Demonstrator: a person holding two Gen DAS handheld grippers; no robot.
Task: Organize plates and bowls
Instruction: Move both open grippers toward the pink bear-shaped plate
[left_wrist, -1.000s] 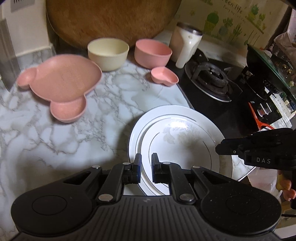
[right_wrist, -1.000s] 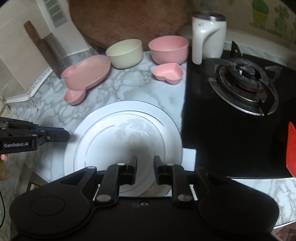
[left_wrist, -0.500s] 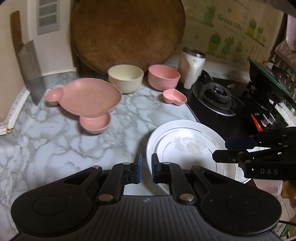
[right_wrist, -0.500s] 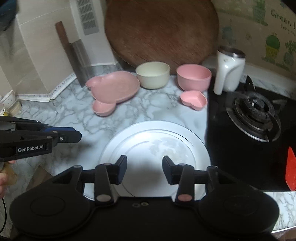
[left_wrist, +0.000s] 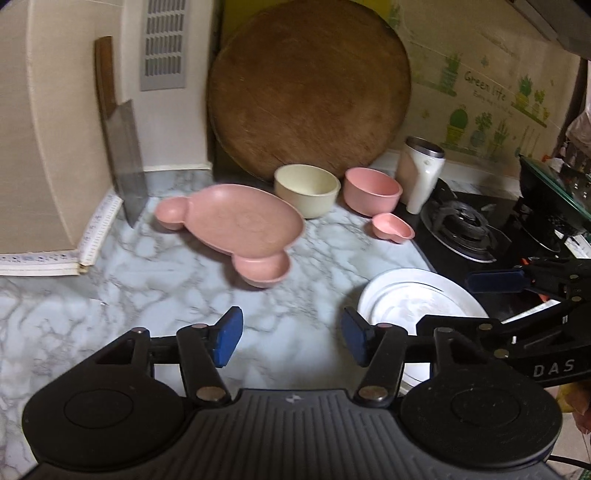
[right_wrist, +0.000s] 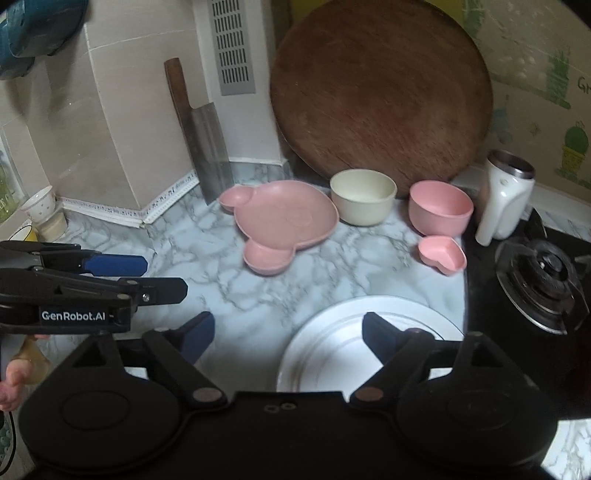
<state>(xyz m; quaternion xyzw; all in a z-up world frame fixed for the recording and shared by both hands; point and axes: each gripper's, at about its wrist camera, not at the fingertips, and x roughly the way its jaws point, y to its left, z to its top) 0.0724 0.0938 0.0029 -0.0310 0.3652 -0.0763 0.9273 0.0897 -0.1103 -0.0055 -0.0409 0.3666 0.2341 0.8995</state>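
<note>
A white plate (left_wrist: 413, 299) (right_wrist: 332, 354) lies on the marble counter at the front right. A pink bear-shaped plate (left_wrist: 240, 225) (right_wrist: 284, 218) lies further back. Behind it stand a cream bowl (left_wrist: 306, 190) (right_wrist: 364, 195), a pink bowl (left_wrist: 373, 190) (right_wrist: 441, 208) and a small pink heart-shaped dish (left_wrist: 393, 227) (right_wrist: 443, 254). My left gripper (left_wrist: 291, 338) is open and empty above the counter, left of the white plate. My right gripper (right_wrist: 288, 332) is open and empty above the white plate's left edge.
A large round wooden board (left_wrist: 310, 88) leans on the back wall. A cleaver (left_wrist: 122, 162) stands against the left wall. A white cup (left_wrist: 421, 177) stands beside the black gas stove (left_wrist: 461, 225) on the right. Small cups (right_wrist: 40, 210) sit at the far left.
Both grippers have opened wide and pulled back and up from the white plate. The view now takes in more of the back wall and counter.
</note>
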